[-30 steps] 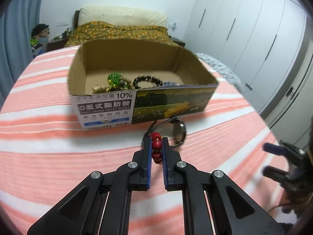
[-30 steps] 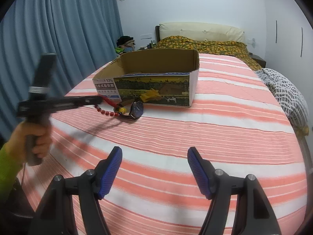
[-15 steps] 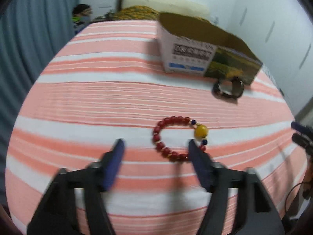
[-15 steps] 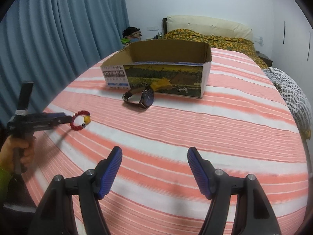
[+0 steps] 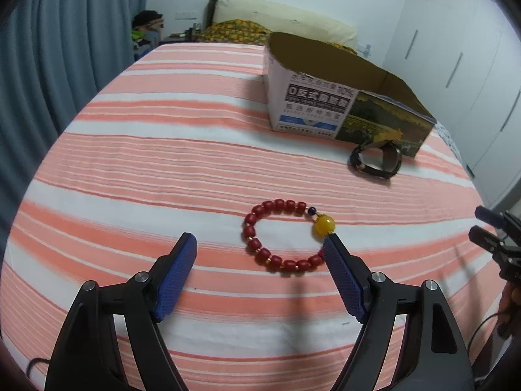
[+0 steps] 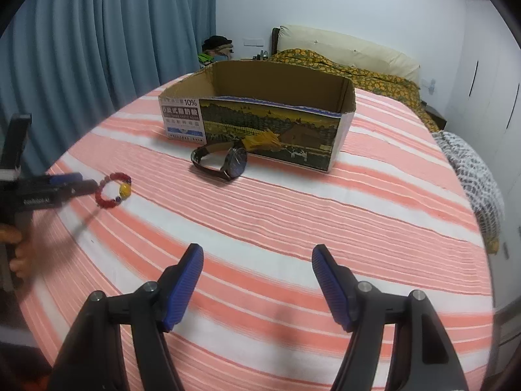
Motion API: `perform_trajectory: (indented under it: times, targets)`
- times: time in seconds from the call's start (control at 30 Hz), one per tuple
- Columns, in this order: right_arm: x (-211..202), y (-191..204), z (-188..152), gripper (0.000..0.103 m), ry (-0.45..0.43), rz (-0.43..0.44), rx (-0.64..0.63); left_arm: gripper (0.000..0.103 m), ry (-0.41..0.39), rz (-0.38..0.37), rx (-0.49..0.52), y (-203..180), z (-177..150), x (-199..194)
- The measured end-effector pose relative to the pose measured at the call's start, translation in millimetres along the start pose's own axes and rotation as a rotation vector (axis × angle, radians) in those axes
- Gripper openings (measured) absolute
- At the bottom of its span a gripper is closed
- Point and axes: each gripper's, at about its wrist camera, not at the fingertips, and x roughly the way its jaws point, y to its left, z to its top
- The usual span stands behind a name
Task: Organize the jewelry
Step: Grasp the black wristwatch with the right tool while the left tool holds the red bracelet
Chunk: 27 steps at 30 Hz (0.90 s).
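On the striped bed [image 5: 195, 163], the red bead bracelet [image 5: 283, 236] lies freed between the left claw's [image 5: 260, 244] just-widened jaws, the wide, empty right claw [image 6: 257, 254] idles, and the watch [image 5: 376, 159] at two o'clock looks like the next pick.

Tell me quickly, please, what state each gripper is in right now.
Left gripper: open, jaws just opened; the red bead bracelet lies released on the bedspread.
Right gripper: open, holding nothing.

- Blue pleated curtain [image 6: 107, 42] along one side
- White wardrobe doors [image 5: 456, 58]
- Cream pillow [image 6: 345, 44] behind a yellow-patterned quilt [image 6: 368, 76]
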Motion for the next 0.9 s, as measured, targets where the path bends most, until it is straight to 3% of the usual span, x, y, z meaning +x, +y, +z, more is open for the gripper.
perform_trajectory:
  times: [0.2, 0.4, 0.47, 0.57, 0.63, 0.77, 0.9]
  targets:
    - [25, 7, 19, 0.071, 0.021, 0.098, 0.028, 0.081, 0.012, 0.047, -0.004, 3, 1, 7]
    - [76, 12, 64, 0.071, 0.002, 0.109, 0.144, 0.081, 0.027, 0.095, 0.001, 1, 0, 20]
    - [90, 18, 73, 0.071, 0.001, 0.082, 0.133, 0.082, 0.025, 0.106, 0.007, 1, -1, 22]
    - [115, 27, 76, 0.071, 0.060, -0.040, 0.027, 0.082, 0.029, 0.115, 0.024, 1, -1, 22]
    - [112, 19, 70, 0.070, 0.060, -0.039, 0.008, 0.082, 0.031, 0.117, 0.029, 2, 0, 22]
    - [93, -2, 58, 0.071, 0.061, -0.145, -0.054, 0.084, 0.030, 0.109, 0.033, 4, -1, 21]
    - [65, -25, 46, 0.071, 0.058, -0.082, -0.008, 0.084, 0.032, 0.090, 0.040, 1, -1, 20]
